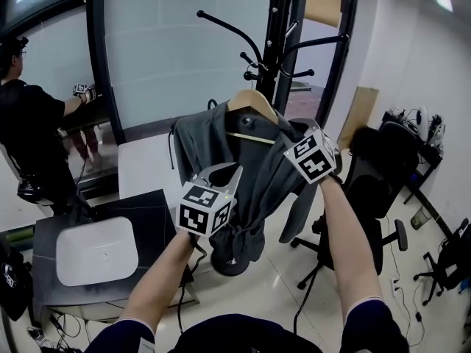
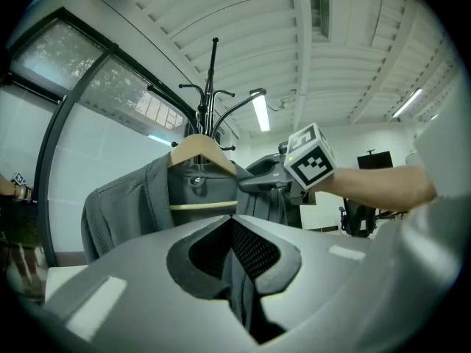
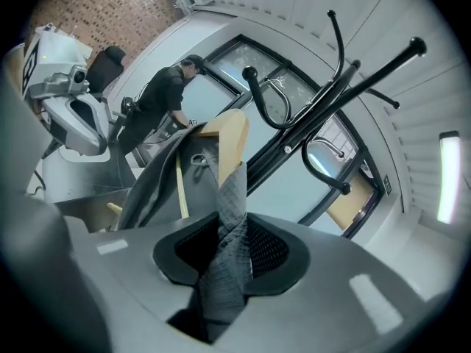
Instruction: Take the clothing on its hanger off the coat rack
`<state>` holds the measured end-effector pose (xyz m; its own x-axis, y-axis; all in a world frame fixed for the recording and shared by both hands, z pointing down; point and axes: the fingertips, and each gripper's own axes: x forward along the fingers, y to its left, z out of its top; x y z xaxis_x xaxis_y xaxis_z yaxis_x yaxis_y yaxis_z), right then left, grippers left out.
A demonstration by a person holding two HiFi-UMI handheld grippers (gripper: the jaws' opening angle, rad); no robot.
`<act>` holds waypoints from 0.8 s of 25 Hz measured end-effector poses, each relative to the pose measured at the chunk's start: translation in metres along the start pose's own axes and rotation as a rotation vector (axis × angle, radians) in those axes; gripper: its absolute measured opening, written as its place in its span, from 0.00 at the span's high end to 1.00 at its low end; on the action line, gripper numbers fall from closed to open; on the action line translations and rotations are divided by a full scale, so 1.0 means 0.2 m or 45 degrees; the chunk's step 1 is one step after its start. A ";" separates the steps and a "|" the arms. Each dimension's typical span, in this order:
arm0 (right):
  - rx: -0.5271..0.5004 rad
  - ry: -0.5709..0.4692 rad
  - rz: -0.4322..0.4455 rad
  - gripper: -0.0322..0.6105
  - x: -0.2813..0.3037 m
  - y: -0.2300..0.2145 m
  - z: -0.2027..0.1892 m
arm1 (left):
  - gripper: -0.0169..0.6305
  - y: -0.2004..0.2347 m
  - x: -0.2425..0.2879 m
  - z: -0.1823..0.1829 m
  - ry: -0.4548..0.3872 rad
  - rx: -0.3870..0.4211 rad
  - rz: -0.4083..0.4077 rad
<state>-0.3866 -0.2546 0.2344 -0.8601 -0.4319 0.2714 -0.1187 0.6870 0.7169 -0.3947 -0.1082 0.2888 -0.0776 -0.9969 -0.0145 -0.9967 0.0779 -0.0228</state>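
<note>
A grey garment (image 1: 213, 142) hangs on a wooden hanger (image 1: 252, 101) right in front of the black coat rack (image 1: 276, 43). Whether the hanger's hook still rests on a rack arm is hidden. My left gripper (image 1: 228, 173) is shut on the garment's front fabric low down; in the left gripper view the cloth (image 2: 125, 204) runs between its jaws (image 2: 239, 259). My right gripper (image 1: 288, 140) is shut on the garment's shoulder at the hanger's right end. In the right gripper view bunched fabric fills that gripper (image 3: 224, 259), with the hanger (image 3: 229, 138) just beyond.
The rack's round base (image 1: 232, 259) stands on the floor below the garment. A white basin on a dark cabinet (image 1: 96, 250) is at the lower left. A person in black (image 1: 29, 123) stands at the far left by the glass wall. Office chairs (image 1: 375, 175) sit at the right.
</note>
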 end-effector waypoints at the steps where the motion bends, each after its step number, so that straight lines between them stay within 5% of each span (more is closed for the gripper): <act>1: -0.004 0.001 0.003 0.79 -0.01 0.00 0.01 | 0.95 -0.01 0.00 0.01 -0.004 0.000 -0.005; 20: 0.064 0.037 0.091 0.79 0.11 0.28 0.04 | 0.95 0.09 -0.23 -0.03 0.019 0.000 0.063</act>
<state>-0.4151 -0.2208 0.2760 -0.8524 -0.3969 0.3403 -0.0824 0.7448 0.6622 -0.4087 -0.0612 0.2954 -0.1269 -0.9919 -0.0004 -0.9917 0.1269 -0.0223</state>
